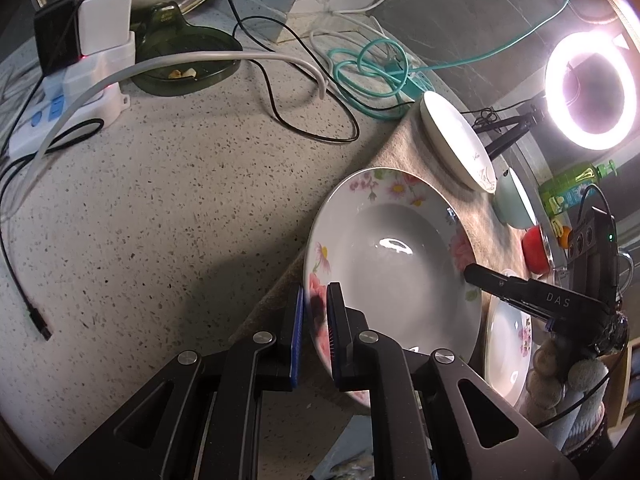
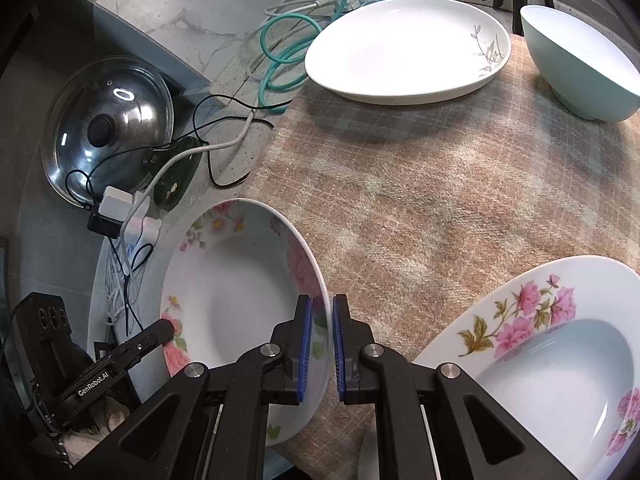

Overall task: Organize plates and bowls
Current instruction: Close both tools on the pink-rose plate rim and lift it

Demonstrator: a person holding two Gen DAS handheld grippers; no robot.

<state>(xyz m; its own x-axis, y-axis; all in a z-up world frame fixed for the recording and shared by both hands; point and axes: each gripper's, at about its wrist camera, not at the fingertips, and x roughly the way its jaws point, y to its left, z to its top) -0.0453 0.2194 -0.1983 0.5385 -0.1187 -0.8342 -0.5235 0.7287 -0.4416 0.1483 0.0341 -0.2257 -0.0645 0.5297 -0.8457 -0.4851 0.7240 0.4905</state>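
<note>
Both the left gripper [image 1: 316,316] and right gripper [image 2: 320,328] clenched opposite rims of the deep white floral-rimmed porcelain plate [image 1: 384,256] on the beige plaid cloth [image 2: 420,184].

Both wrist views look steeply down, close, from opposite rims of one floral plate [image 1: 396,252].

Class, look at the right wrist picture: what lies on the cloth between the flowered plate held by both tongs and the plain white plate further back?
Nothing: between the flowered plate and white plate, only bare checked cloth shows.
</note>
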